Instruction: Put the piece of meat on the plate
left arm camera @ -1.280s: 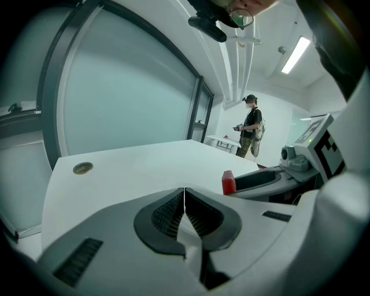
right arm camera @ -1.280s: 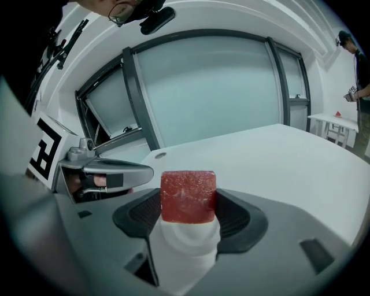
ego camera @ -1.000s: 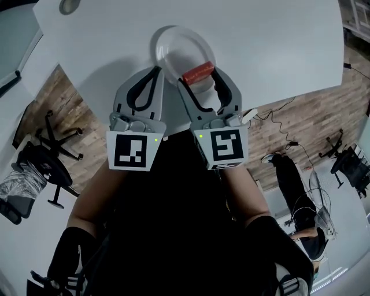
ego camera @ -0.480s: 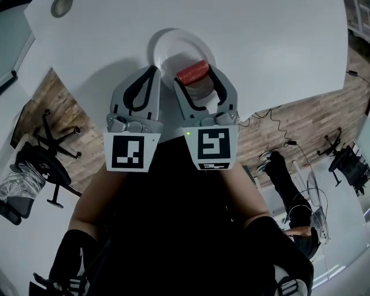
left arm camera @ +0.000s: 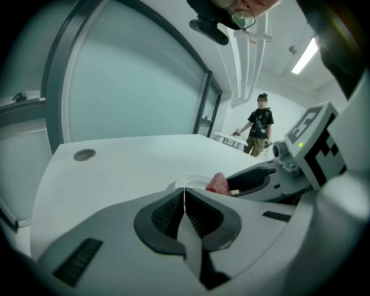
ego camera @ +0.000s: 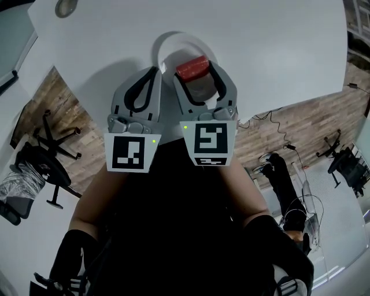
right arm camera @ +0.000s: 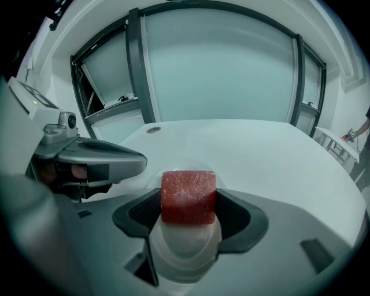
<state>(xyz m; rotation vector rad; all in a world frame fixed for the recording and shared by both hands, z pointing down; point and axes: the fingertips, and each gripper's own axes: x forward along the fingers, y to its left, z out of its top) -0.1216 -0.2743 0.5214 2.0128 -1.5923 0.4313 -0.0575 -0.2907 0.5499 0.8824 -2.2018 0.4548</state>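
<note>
A red block of meat [ego camera: 192,69] [right arm camera: 188,195] sits clamped between the jaws of my right gripper [ego camera: 193,69] [right arm camera: 188,196], held over the white plate [ego camera: 173,45] [right arm camera: 185,243] on the white table. From the left gripper view the meat [left arm camera: 219,184] shows just right of the plate's rim [left arm camera: 188,181]. My left gripper [ego camera: 156,70] [left arm camera: 184,199] is shut with nothing in it, beside the plate's left edge.
The white table [ego camera: 272,40] spreads wide around the plate, with a round cable grommet [ego camera: 65,7] [left arm camera: 84,154] at its far left. Office chairs [ego camera: 49,167] stand on the wood floor below. A person [left arm camera: 258,128] stands far off across the room.
My right gripper, with the meat in it, has shifted left and forward over the plate. The left gripper has hardly moved.
</note>
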